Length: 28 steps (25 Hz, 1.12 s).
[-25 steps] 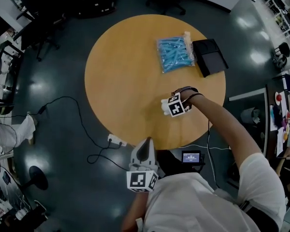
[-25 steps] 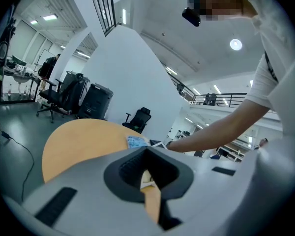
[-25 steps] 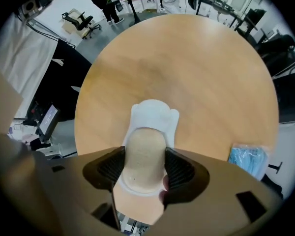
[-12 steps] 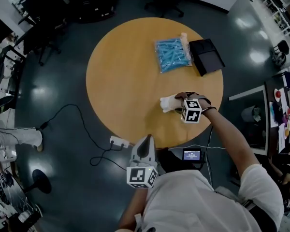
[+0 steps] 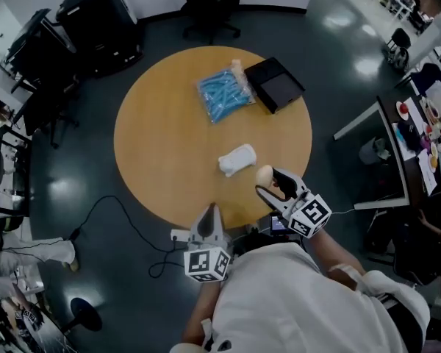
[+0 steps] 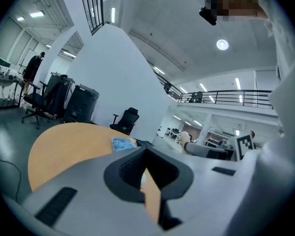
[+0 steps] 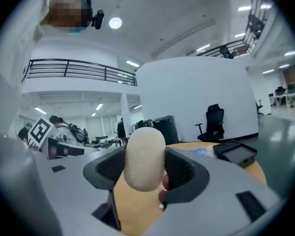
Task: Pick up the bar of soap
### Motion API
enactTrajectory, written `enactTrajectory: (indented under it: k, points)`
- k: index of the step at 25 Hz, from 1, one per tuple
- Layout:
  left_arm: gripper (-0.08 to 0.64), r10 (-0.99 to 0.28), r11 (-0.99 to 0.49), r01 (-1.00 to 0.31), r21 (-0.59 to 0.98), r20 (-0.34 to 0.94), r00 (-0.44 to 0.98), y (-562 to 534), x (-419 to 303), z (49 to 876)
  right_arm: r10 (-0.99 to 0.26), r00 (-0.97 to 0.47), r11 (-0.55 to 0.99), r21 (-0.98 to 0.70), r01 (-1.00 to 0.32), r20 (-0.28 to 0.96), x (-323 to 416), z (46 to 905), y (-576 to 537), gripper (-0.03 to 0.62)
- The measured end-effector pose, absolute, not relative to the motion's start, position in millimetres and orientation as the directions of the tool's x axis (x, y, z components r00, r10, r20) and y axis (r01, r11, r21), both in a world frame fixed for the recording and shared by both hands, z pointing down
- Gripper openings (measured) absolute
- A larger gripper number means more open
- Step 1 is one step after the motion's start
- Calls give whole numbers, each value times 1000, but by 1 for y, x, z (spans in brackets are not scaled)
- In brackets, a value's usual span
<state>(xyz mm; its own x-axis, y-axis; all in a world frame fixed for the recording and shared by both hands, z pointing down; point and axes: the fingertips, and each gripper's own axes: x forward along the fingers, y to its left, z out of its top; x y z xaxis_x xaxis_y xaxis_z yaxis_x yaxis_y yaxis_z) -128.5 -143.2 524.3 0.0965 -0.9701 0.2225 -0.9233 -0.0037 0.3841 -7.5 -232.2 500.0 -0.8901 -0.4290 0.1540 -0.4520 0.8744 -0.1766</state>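
The bar of soap [image 5: 264,175] is a pale beige oval, and my right gripper [image 5: 272,186] is shut on it. It hangs above the near right edge of the round wooden table [image 5: 162,138]. In the right gripper view the soap [image 7: 144,156] stands upright between the two dark pads, filling the right gripper [image 7: 145,173]. My left gripper [image 5: 209,219] is shut with nothing in it, its tip at the table's near edge. In the left gripper view, the left gripper [image 6: 148,178] shows only a thin strip of tabletop between its jaws.
A crumpled white cloth [image 5: 237,159] lies on the table just beyond the soap. A blue packet [image 5: 222,94] and a black box [image 5: 274,83] sit at the far side. A power strip with cable [image 5: 178,235] lies on the floor; office chairs and desks ring the table.
My right gripper has come off the tabletop beside the white cloth and drawn back toward the near edge with the soap in it. The left gripper has hardly moved.
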Motion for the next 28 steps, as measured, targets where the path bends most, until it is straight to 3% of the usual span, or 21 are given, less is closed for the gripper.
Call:
enactTrajectory:
  k: [10,28]
  points:
    - [5,-963,-97,-931,351,201,177,-163,-94,514,-475,-870,841,-225,-493,134,3,504,-194,261]
    - [5,-963,-85,-929,361,210,170,-163,-93,517,-481,-866,845,-194,-499,135,6,505,-199,259]
